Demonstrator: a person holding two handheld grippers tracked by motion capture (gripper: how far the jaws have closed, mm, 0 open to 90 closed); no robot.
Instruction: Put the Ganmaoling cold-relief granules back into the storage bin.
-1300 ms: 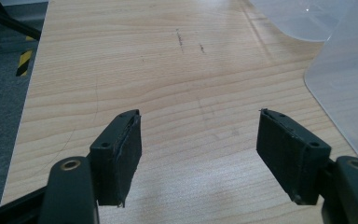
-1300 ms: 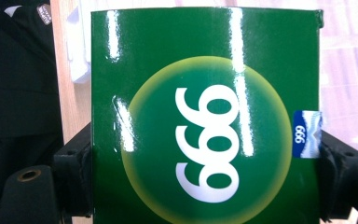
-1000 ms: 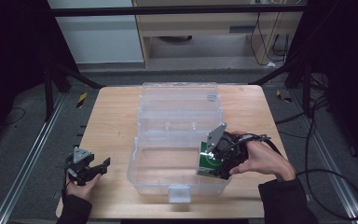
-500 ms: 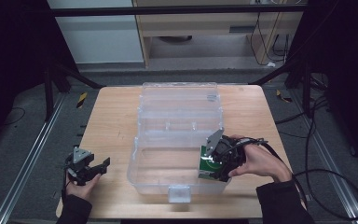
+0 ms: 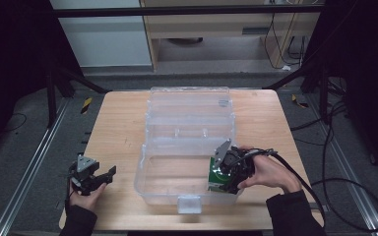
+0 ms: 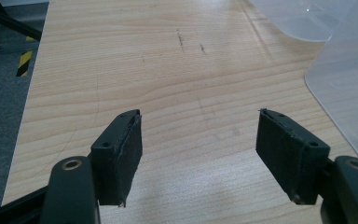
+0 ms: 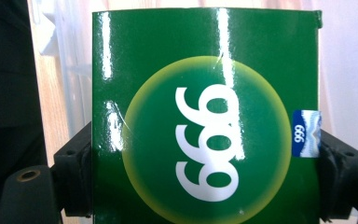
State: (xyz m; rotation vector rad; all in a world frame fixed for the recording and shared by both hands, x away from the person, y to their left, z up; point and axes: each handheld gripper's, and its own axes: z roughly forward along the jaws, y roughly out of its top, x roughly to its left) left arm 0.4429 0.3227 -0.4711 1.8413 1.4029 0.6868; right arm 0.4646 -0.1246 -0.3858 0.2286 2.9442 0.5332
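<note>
Right tongs (image 5: 222, 178) pinch a small glossy green cardboard box (image 5: 218, 179) by its two side edges; in the right gripper view the black pads press against both flanks of the green box (image 7: 205, 116), whose face carries a yellow-ringed green disc with white "999" lettering turned sideways and a small blue sticker at one edge. In the high view the green box sits inside the near right corner of a clear plastic storage bin (image 5: 172, 182), low within its walls, close to the right wall and the front wall; whether it touches the bin floor cannot be told. The bin's clear hinged lid (image 5: 189, 110) lies open and flat behind it, toward the far side of the light wooden bench (image 5: 118, 123). A white latch tab (image 5: 188, 203) shows at the middle of the bin's front wall. The right hand (image 5: 268, 173) wraps the gripper body from the right, a black cable trailing off over the bench edge. Left tongs (image 5: 109, 173) are spread wide with nothing between them, held at the near left part of the bench, well apart from the bin; the left gripper view shows both pads (image 6: 126, 149) above bare wood grain, with a corner of the clear bin (image 6: 345, 88) at the right edge.
</note>
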